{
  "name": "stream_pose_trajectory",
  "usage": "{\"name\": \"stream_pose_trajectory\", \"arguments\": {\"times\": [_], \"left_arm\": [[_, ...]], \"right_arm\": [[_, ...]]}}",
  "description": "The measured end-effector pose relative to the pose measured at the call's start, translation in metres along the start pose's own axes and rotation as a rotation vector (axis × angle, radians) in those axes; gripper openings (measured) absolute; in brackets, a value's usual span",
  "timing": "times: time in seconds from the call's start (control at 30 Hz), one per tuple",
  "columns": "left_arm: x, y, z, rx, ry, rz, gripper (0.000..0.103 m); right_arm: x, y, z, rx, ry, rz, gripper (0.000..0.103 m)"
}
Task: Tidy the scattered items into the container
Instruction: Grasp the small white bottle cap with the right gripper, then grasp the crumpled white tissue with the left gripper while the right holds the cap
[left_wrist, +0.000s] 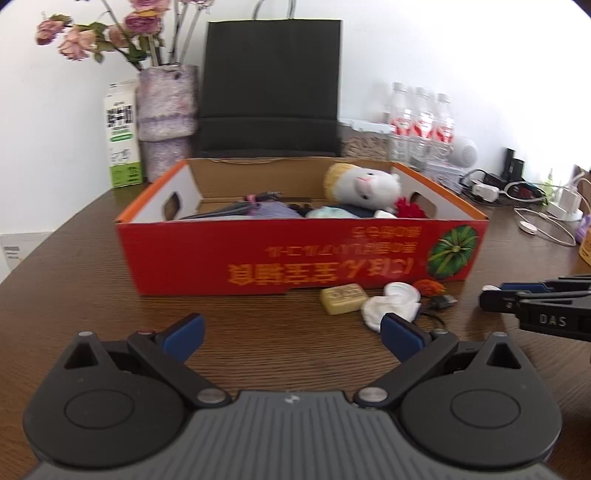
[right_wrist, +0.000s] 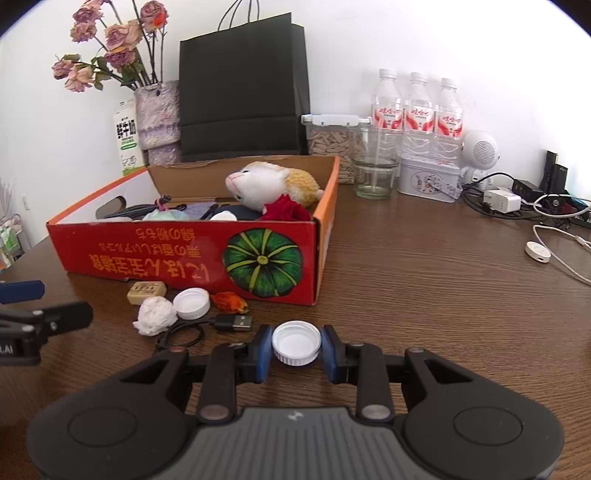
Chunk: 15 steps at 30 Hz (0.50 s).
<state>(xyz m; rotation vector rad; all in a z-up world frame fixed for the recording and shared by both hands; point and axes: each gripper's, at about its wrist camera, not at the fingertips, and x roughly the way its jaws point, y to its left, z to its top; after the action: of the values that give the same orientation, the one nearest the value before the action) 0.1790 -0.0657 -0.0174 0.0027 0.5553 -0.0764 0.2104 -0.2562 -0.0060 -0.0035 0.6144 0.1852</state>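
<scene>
Right gripper (right_wrist: 296, 349) had its blue pads (right_wrist: 263, 354) closed against both sides of a white bottle cap (right_wrist: 296, 342), open side up, low over the wooden table (right_wrist: 424, 295) in front of the red cardboard box (right_wrist: 184, 258). Grip looked square across the rim, though it was unclear whether the cap was lifted clear or sat on the table. Left gripper (left_wrist: 291, 334) was spread wide and empty, short of the loose pile.

Left on the table against the box front: a second white cap (right_wrist: 191, 303), a crumpled tissue (right_wrist: 155, 316), a tan block (right_wrist: 146, 292), an orange scrap (right_wrist: 231, 302) and a black USB cable (right_wrist: 221, 323). The box already held a plush sheep (right_wrist: 273, 182) and other bits.

Judged step: carry the cap into the box. To do it well, keep the squeeze steady on the thin rim, lift straight up before moving, clear the near wall with margin, and release low over a gap in the contents, not onto the sheep. Watch the cable just beside the left pad.
</scene>
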Motion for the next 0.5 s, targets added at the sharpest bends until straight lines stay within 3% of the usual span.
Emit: {"name": "stream_pose_trajectory", "arguments": {"times": [0.17,0.33,0.43,0.5], "left_arm": [[0.014,-0.026,0.008,0.037,0.025,-0.033,0.103],[0.034,-0.033,0.017,-0.001,0.077,-0.028,0.103],[0.042,-0.029,0.018,-0.045,0.103,-0.046,0.094],[0.045,-0.027,0.019,-0.061,0.115,-0.057,0.083]], "right_arm": [[-0.003,-0.001,-0.001,-0.009,-0.02,-0.024,0.027],[-0.006,-0.001,-0.001,-0.008,-0.032,-0.032,0.027],[-0.006,-0.002,-0.001,0.004,-0.038,-0.035,0.027],[-0.006,-0.003,-0.001,0.013,-0.04,-0.037,0.027]]}}
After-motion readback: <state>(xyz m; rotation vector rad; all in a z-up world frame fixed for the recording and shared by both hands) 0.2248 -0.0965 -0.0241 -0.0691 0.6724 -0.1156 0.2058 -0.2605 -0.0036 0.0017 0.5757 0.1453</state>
